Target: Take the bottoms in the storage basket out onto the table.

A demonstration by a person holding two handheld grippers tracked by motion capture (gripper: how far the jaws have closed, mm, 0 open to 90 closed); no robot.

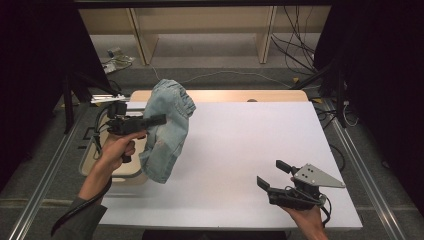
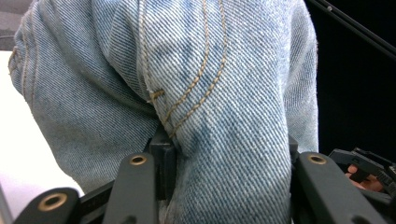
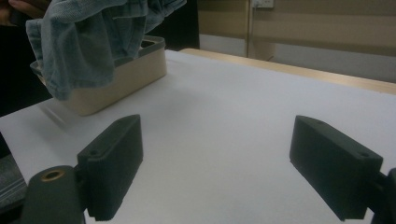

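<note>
The left tool [image 1: 159, 119] is clamped on a pale blue denim garment with tan stitching [image 1: 169, 131], its jaws pinched tight into a thick fold of the cloth. The garment hangs clear of the white surface [image 1: 240, 150] near that surface's left edge, its lower end dangling over the rim of a beige, round-cornered plastic bin [image 1: 131, 176] that stands at the left edge. The right tool [image 1: 272, 176] is held low over the near right corner of the surface, its jaws spread wide with nothing between them, well apart from the garment.
</note>
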